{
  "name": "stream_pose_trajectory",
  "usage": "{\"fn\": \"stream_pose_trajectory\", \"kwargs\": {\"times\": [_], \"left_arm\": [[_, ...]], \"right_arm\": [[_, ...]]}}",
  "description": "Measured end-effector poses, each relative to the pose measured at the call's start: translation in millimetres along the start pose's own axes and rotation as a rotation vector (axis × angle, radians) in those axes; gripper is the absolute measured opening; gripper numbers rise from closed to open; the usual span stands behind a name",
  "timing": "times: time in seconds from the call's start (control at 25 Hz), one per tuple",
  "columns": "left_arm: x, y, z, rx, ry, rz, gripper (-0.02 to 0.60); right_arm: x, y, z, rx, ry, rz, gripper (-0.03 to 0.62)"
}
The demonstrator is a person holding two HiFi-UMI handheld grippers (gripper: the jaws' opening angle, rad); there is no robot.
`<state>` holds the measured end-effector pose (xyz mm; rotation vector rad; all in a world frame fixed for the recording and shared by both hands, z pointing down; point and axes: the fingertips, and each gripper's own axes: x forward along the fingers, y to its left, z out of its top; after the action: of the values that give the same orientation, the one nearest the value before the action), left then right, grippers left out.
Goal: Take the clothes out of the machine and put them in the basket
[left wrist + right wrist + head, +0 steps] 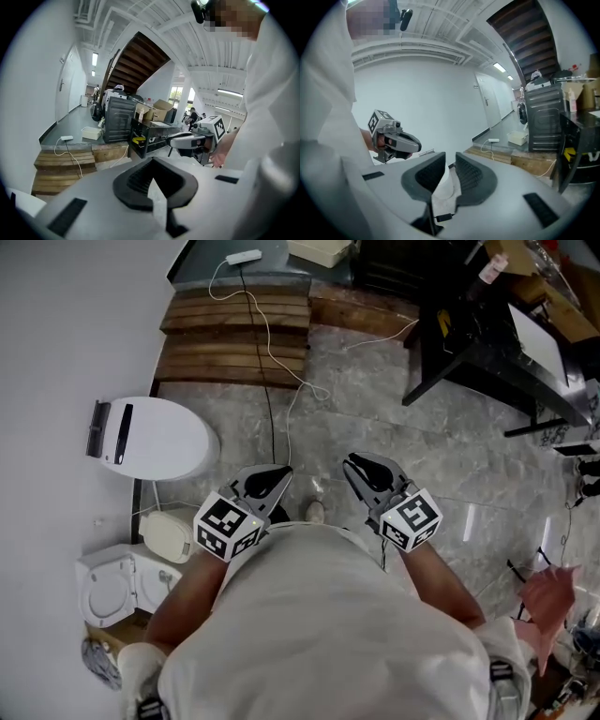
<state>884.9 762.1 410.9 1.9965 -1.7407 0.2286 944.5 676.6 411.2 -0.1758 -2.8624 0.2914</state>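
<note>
I hold both grippers close in front of my body, above a grey stone floor. My left gripper [279, 472] is shut with nothing in it; its dark pads meet at the tip [152, 161]. My right gripper [350, 463] is also shut and holds nothing [449, 159]. A white rounded machine [155, 437] with a dark panel stands against the wall at the left. A smaller white unit with a round lid [112, 587] stands below it. I see no clothes between the jaws, and no basket is clearly in view.
Wooden slatted steps [234, 338] lie ahead, with a white cable [272, 348] and a power strip [244, 257] on them. A black table frame [487, 352] stands at the right. A pinkish cloth [548, 601] shows at the lower right. A dark cabinet [117, 123] stands beyond the steps.
</note>
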Motion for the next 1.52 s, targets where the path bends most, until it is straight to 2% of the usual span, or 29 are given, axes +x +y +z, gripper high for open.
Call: {"fn": "stream_pose_trajectory", "kwargs": {"times": [0.08,0.2,0.4,0.48,0.8,1.0,1.08,1.16,1.52], "left_arm": [[-0.2,-1.3,1.4,0.003,0.004,0.009,-0.003],[-2.9,-1.4,3.7,0.009,0.007,0.025,-0.003],[-7.9,1.0,0.3,0.008,0.012,0.055,-0.003],[-9.5,3.5,-1.1,0.009,0.01,0.063,-0.003],[-14.2,39.0,-0.3,-0.039,-0.028,0.068,-0.003],[-2.4,92.2,13.9,-0.062,-0.059,0.047,-0.003],[0.0,122.5,21.8,-0.063,-0.066,0.039,-0.003],[0.4,156.2,31.4,-0.062,-0.072,0.028,-0.003],[-6.0,299.3,71.2,-0.06,-0.068,-0.044,-0.003]], "right_arm": [[-1.3,-5.0,1.7,0.001,-0.015,-0.01,0.117],[-1.9,-15.4,4.6,0.004,-0.027,-0.043,0.154],[-2.4,-26.1,3.7,0.018,-0.042,-0.078,0.179],[-1.4,-28.9,1.2,0.022,-0.041,-0.092,0.207],[33.1,-41.3,4.3,0.013,-0.026,-0.121,0.216],[80.1,-66.2,17.2,-0.001,0.0,-0.149,0.216],[106.1,-77.2,25.9,-0.012,0.009,-0.169,0.216],[136.7,-87.2,37.0,-0.017,0.016,-0.176,0.245],[280.4,-129.5,87.2,0.002,0.046,-0.2,0.25]]}}
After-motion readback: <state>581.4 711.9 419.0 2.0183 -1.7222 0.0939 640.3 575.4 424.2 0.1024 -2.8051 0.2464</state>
